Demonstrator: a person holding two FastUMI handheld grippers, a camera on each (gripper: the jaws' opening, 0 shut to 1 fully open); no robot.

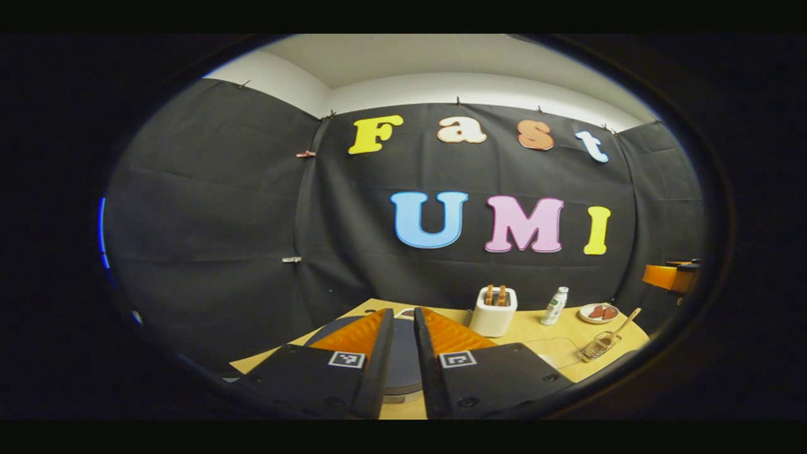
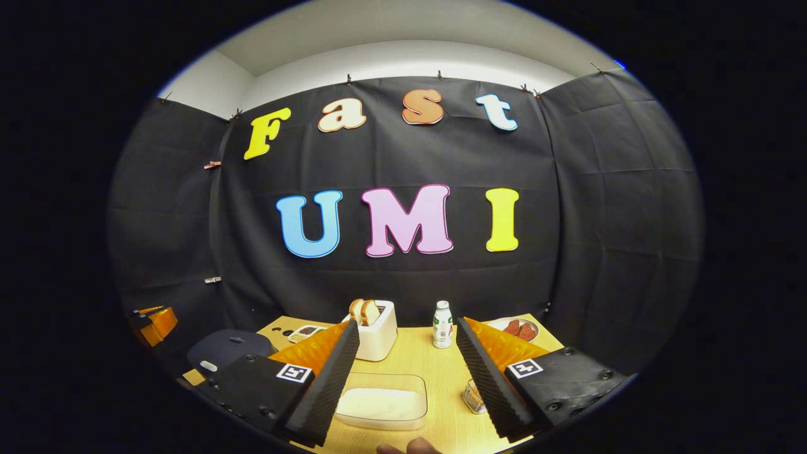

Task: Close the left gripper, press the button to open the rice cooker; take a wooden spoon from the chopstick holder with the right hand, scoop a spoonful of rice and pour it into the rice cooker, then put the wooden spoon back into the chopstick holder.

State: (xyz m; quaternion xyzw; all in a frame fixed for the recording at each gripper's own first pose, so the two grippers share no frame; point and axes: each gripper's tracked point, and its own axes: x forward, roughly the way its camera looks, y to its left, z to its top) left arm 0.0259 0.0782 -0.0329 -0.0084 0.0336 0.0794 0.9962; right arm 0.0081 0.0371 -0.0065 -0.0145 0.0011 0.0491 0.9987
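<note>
In the left gripper view, the left gripper (image 1: 403,353) has its two fingers drawn nearly together, a narrow slit between them, with nothing held. Behind them lies the dark, rounded lid of the rice cooker (image 1: 400,369), shut, on the near left part of the wooden table (image 1: 536,328). Farther back stands a white toaster (image 1: 493,311) with two slices in its slots, a small bottle (image 1: 555,306) to its right, then a plate (image 1: 598,313) with reddish pieces. Nearer on the right, a wooden spoon (image 1: 624,326) leans out of the wire chopstick holder (image 1: 599,345), and the other gripper (image 1: 671,276) shows at the far right edge. In the right gripper view, the right gripper (image 2: 406,384) has its fingers spread wide and empty. Between them sits a clear container of rice (image 2: 381,403), near on the table (image 2: 429,366). The chopstick holder (image 2: 473,396) is just beside the right finger, largely hidden. The rice cooker (image 2: 228,350) sits to the left, lid down, the toaster (image 2: 377,335) and bottle (image 2: 442,325) farther back, and the plate (image 2: 521,328) beyond the right finger. A fingertip (image 2: 410,448) shows at the bottom edge.
</note>
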